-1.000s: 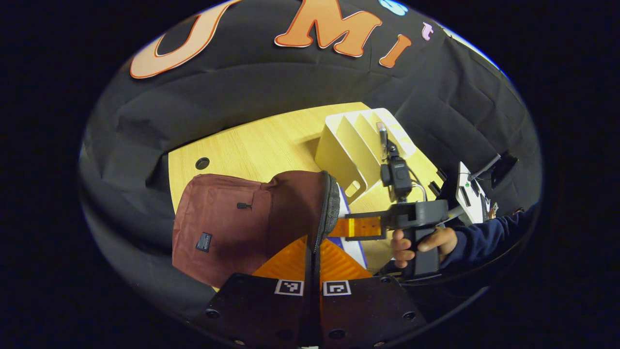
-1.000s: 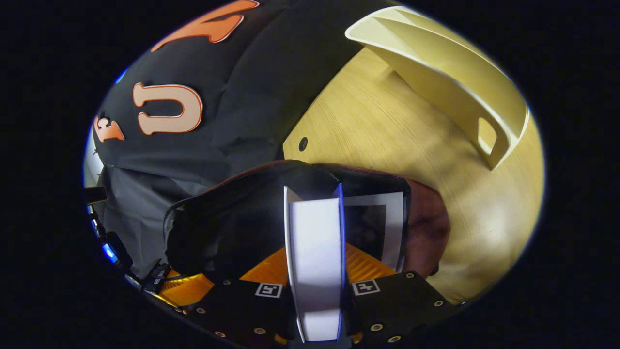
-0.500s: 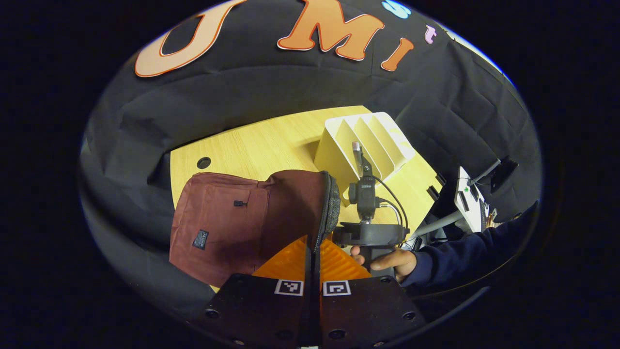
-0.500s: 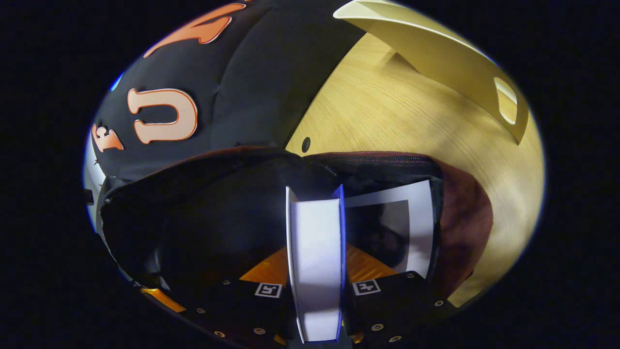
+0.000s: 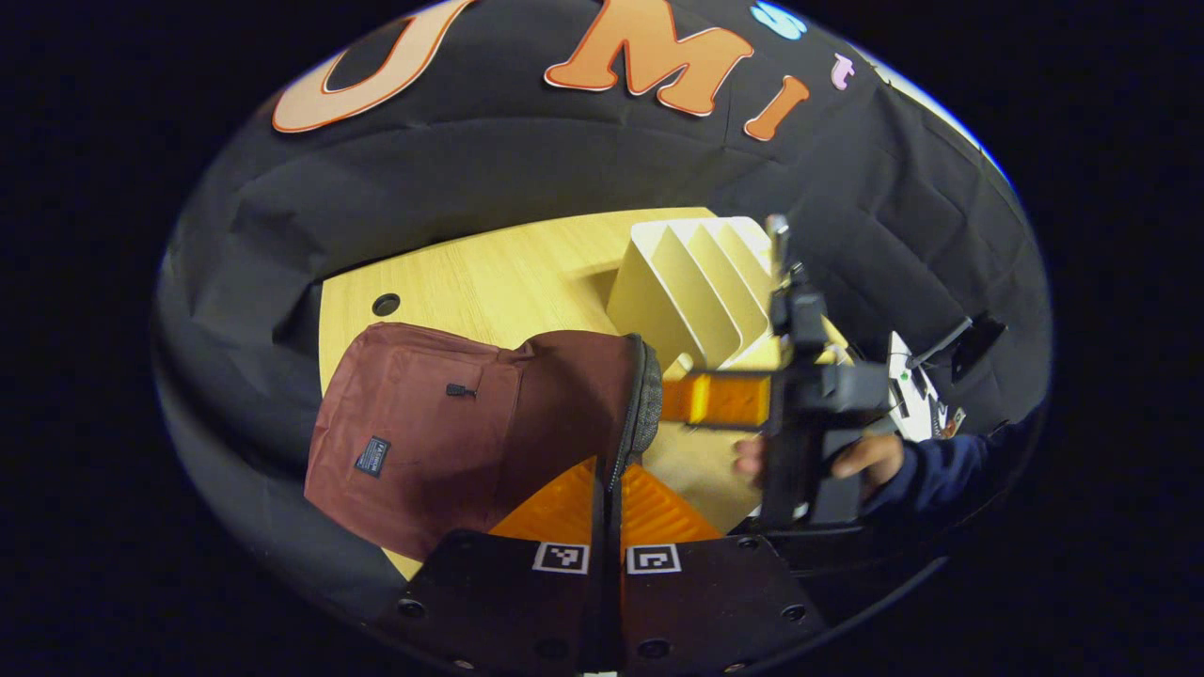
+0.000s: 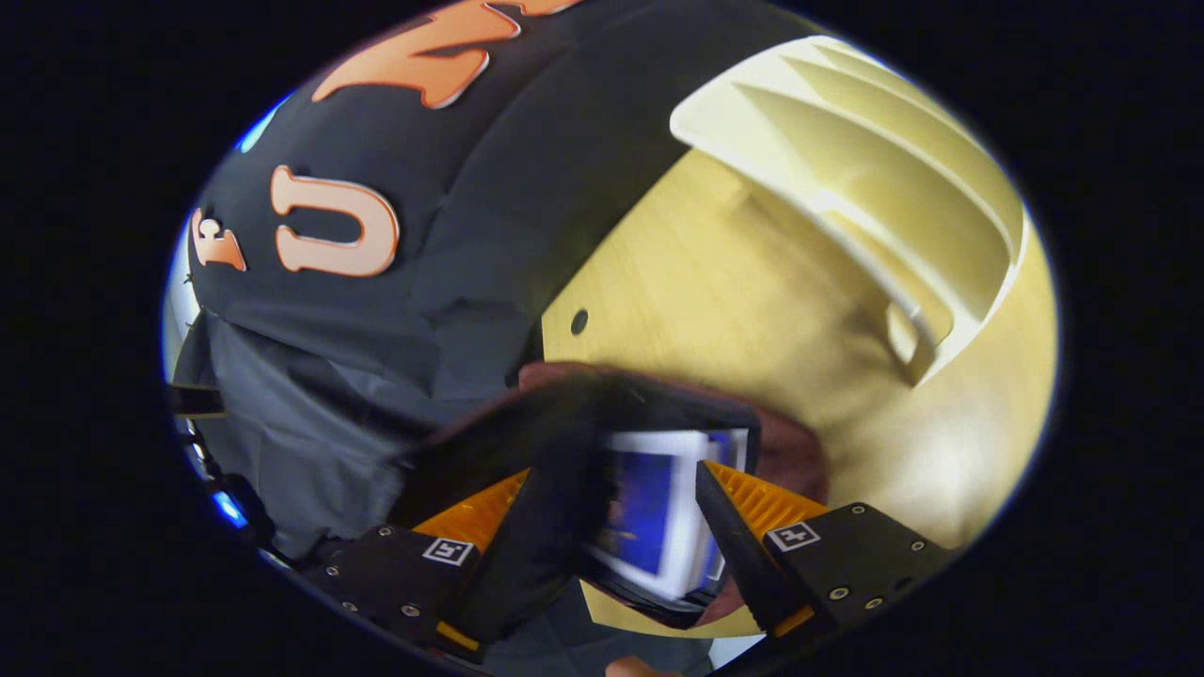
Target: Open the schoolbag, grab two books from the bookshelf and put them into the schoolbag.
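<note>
Maroon schoolbag (image 5: pixel 442 423) unzipped, books (image 6: pixel 658 517) inside; left gripper (image 5: pixel 607 489) pinching rim, right gripper (image 6: pixel 611 527) wide.

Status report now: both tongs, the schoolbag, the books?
Left tongs shut on schoolbag rim. Right tongs open above the bag mouth. Books inside the bag. Bookshelf empty.

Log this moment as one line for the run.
left tool: shut on schoolbag rim | right tool: open above bag | book: inside | bookshelf: no books visible

Maroon schoolbag (image 5: pixel 442 423), cream bookshelf (image 5: pixel 701 287)
</note>
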### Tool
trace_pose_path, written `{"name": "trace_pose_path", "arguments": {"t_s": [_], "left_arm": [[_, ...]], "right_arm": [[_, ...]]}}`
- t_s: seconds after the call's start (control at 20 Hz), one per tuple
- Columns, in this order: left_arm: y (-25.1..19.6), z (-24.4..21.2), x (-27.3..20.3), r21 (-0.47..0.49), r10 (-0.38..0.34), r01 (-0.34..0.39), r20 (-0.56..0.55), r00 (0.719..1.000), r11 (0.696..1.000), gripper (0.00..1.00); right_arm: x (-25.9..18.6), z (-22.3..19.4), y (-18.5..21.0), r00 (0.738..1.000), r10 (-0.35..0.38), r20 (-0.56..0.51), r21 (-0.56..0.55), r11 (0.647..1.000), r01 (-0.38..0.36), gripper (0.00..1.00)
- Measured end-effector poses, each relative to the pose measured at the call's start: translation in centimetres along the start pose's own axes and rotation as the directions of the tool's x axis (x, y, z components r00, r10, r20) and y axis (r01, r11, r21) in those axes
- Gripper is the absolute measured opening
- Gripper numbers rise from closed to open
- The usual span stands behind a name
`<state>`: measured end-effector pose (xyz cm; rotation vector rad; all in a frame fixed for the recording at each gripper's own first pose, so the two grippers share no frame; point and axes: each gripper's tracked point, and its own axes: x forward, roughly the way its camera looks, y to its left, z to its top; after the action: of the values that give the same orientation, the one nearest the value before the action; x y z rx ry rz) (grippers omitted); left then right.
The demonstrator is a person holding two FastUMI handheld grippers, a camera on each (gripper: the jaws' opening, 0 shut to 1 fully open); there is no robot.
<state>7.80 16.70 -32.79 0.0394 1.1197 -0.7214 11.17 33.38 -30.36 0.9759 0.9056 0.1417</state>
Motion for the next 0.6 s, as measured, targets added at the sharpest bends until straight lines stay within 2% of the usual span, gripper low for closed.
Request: {"name": "trace_pose_path", "arguments": {"t_s": [0.2, 0.35, 0.5, 0.6], "left_arm": [[-1.3, -0.8, 1.9, 0.034, 0.061, -0.061, 0.001, 0.998, 0.998, 0.01], [-2.3, -1.4, 3.2, 0.065, 0.154, -0.155, 0.016, 0.988, 0.986, 0.01], [-3.1, -2.3, 4.7, 0.09, 0.277, -0.279, 0.028, 0.96, 0.956, 0.01], [-3.6, -2.4, 5.2, 0.119, 0.378, -0.381, 0.046, 0.925, 0.917, 0.01]], "right_arm": [[-4.8, 6.2, -2.1, 0.987, -0.053, 0.149, -0.126, 0.989, 0.072, 0.97], [-8.8, 9.8, -4.3, 0.967, -0.107, 0.23, -0.214, 0.964, 0.157, 0.97], [-12.5, 12.5, -7.7, 0.944, -0.165, 0.286, -0.297, 0.921, 0.251, 0.97], [-14.7, 14.0, -9.2, 0.932, -0.183, 0.312, -0.33, 0.899, 0.287, 0.97]]}}
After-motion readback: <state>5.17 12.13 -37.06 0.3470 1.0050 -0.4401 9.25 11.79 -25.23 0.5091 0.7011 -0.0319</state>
